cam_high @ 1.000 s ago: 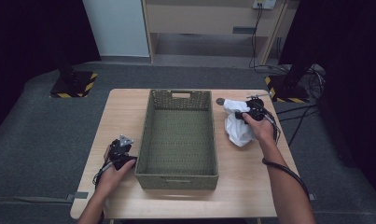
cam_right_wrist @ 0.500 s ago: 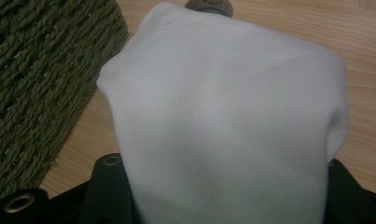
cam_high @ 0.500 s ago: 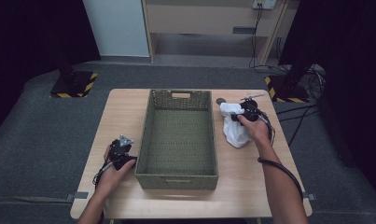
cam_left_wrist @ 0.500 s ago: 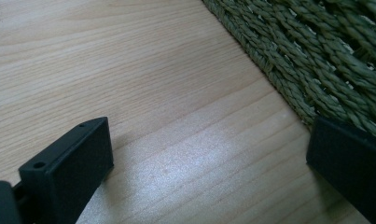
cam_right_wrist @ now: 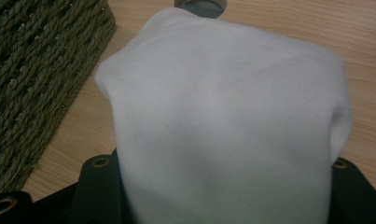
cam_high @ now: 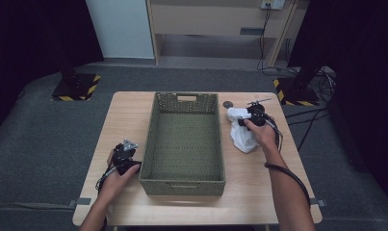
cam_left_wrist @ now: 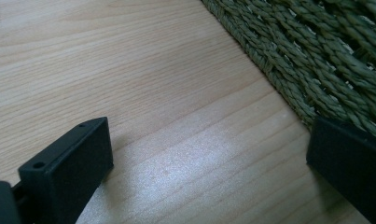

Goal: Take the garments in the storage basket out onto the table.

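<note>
A green woven basket [cam_high: 182, 174] stands in the middle of the wooden table [cam_high: 129, 115]. To its right, a white cloth [cam_high: 243, 137] hangs bunched from my right gripper [cam_high: 247, 117] down onto the table. In the right gripper view the cloth [cam_right_wrist: 223, 93] fills the gap of that gripper [cam_right_wrist: 223, 158], touches both jaws and hides their tips. These jaws have just been opening with the cloth between them. My left gripper [cam_high: 126, 144] rests on the table left of the basket. It [cam_left_wrist: 209, 135] is open and empty, with the basket wall [cam_left_wrist: 325, 56] close by.
A small dark round object [cam_high: 227, 104] lies on the table beyond the cloth, and a thin metal item [cam_high: 259, 100] lies near the far right corner. The basket's side [cam_right_wrist: 31, 70] runs close to the right gripper. Cables trail from both hands.
The right hand has shifted slightly toward the basket, and the top of the white cloth has moved with it. The left hand has not moved.
</note>
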A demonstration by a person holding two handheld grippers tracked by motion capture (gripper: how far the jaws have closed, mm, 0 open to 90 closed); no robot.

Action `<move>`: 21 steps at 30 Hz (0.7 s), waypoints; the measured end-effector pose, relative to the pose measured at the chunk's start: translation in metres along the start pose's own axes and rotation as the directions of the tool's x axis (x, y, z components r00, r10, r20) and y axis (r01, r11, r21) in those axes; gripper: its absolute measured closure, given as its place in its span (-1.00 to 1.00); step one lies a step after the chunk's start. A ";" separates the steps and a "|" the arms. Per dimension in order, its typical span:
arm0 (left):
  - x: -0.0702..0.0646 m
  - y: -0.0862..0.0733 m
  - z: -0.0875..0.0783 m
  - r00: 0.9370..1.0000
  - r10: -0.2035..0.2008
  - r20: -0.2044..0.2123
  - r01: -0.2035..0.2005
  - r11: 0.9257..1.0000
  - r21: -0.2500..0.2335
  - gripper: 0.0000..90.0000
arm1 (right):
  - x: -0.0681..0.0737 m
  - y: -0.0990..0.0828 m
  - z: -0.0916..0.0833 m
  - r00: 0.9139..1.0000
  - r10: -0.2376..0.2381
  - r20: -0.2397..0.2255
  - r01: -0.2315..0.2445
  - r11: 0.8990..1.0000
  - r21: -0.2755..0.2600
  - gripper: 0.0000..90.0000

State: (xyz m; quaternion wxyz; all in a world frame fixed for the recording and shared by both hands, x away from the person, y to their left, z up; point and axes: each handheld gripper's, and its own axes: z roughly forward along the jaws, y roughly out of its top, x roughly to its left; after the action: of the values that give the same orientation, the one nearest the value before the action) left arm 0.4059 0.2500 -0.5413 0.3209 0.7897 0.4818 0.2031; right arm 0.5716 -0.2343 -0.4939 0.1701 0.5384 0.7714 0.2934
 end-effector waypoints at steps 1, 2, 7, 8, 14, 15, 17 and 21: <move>0.000 0.000 0.000 1.000 0.000 0.000 0.000 1.000 0.000 -1.00 | 0.000 0.000 0.000 1.000 -0.001 0.000 0.001 1.000 0.000 -0.07; 0.000 0.000 0.000 1.000 0.000 0.000 0.000 1.000 0.000 -1.00 | 0.000 0.000 0.001 1.000 0.000 -0.001 0.000 1.000 0.000 -0.08; 0.000 0.000 0.000 1.000 0.000 0.000 0.000 1.000 0.000 -1.00 | 0.001 0.000 0.002 1.000 -0.002 0.001 0.002 1.000 -0.002 -0.10; 0.000 0.000 0.000 1.000 0.000 0.000 0.000 1.000 0.000 -1.00 | 0.001 0.000 0.002 1.000 -0.003 0.002 0.003 1.000 -0.001 -0.10; 0.000 0.000 0.000 1.000 0.000 0.000 0.000 1.000 0.000 -1.00 | 0.000 0.002 0.003 1.000 -0.004 0.007 0.004 1.000 0.002 -0.10; 0.000 0.000 0.000 1.000 0.000 0.000 0.000 1.000 0.000 -1.00 | 0.000 0.003 0.003 1.000 -0.004 0.009 0.004 1.000 0.001 -0.10; 0.000 0.000 0.000 1.000 0.000 0.000 0.000 1.000 0.000 -1.00 | 0.001 0.004 0.004 1.000 -0.008 0.012 0.008 1.000 -0.002 -0.10; 0.000 0.000 0.000 1.000 0.000 0.000 0.000 1.000 0.000 -1.00 | 0.002 0.006 0.008 1.000 -0.015 0.018 0.015 1.000 -0.001 -0.12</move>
State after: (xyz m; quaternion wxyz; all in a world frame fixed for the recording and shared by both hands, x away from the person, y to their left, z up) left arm 0.4059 0.2500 -0.5413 0.3210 0.7897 0.4818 0.2032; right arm 0.5801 -0.2285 -0.4959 0.1798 0.5351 0.7737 0.2878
